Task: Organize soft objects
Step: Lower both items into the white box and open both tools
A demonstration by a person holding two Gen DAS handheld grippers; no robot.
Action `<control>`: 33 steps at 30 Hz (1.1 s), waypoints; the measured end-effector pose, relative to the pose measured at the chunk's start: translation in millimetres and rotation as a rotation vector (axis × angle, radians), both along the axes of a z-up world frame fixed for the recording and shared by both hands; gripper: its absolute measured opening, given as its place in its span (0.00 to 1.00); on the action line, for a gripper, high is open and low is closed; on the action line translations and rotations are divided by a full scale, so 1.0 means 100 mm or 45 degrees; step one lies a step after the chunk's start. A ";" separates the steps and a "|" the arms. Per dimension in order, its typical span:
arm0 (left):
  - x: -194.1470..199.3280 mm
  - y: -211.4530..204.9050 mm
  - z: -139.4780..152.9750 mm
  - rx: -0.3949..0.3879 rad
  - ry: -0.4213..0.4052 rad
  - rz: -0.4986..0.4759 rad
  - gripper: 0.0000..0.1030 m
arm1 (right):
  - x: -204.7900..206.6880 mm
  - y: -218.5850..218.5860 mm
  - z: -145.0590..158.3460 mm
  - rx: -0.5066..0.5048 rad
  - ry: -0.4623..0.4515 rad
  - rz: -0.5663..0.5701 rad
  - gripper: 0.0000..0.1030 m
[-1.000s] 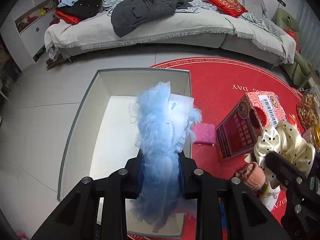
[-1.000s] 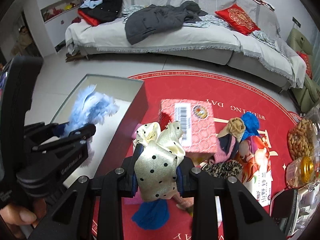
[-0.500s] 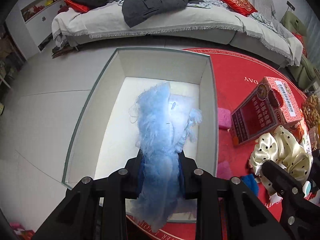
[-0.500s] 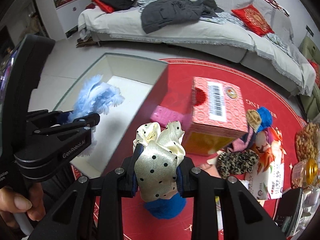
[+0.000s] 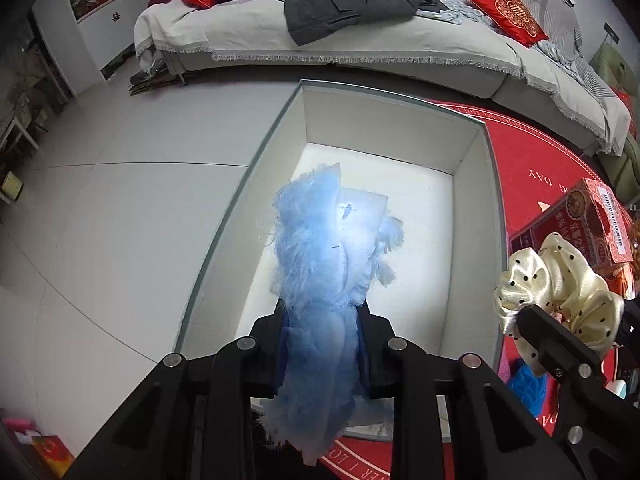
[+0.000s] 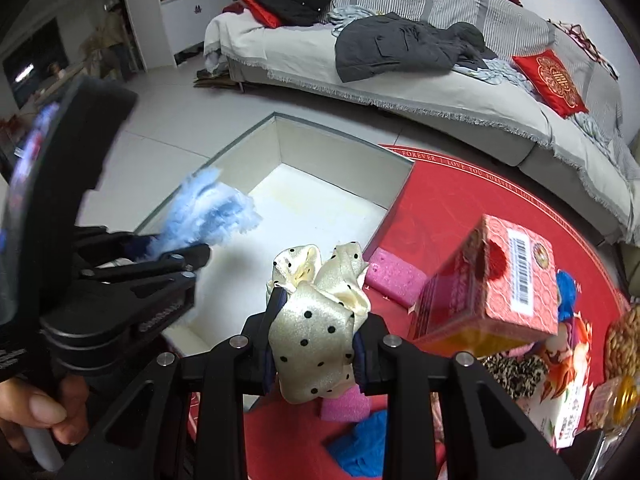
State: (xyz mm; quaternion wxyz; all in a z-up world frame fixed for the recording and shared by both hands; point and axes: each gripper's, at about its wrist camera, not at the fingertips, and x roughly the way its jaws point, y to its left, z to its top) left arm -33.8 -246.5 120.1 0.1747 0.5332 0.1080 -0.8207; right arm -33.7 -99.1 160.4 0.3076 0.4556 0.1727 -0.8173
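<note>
My left gripper (image 5: 320, 344) is shut on a fluffy light blue fabric piece (image 5: 324, 264) and holds it above the open grey box (image 5: 472, 216) with a white floor. It also shows in the right wrist view (image 6: 208, 216), over the box's near left corner. My right gripper (image 6: 314, 344) is shut on a cream satin scrunchie with black dots (image 6: 316, 316), just right of the box (image 6: 340, 160) and above the red mat. The scrunchie shows in the left wrist view (image 5: 560, 284) too.
On the red round mat (image 6: 460, 200) lie a red carton (image 6: 496, 280), pink foam pieces (image 6: 394, 276), a blue cloth (image 6: 360, 448), a leopard scrunchie (image 6: 512, 372) and snack jars (image 6: 624, 340). A sofa (image 6: 400, 80) with clothes stands behind.
Both grippers have moved left toward the box. The blue fabric now hangs over the box's inside, and the scrunchie has come close to the box's right wall.
</note>
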 end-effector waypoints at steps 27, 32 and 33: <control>-0.11 -0.15 -0.21 -0.009 -0.069 0.007 0.28 | -0.20 -0.37 -0.16 0.017 -0.039 0.025 0.30; -0.16 -0.16 -0.25 0.000 -0.083 -0.004 0.28 | -0.20 -0.35 -0.18 0.022 -0.043 0.018 0.30; -0.16 -0.17 -0.26 0.000 -0.085 -0.005 0.28 | -0.20 -0.35 -0.18 0.025 -0.044 0.016 0.30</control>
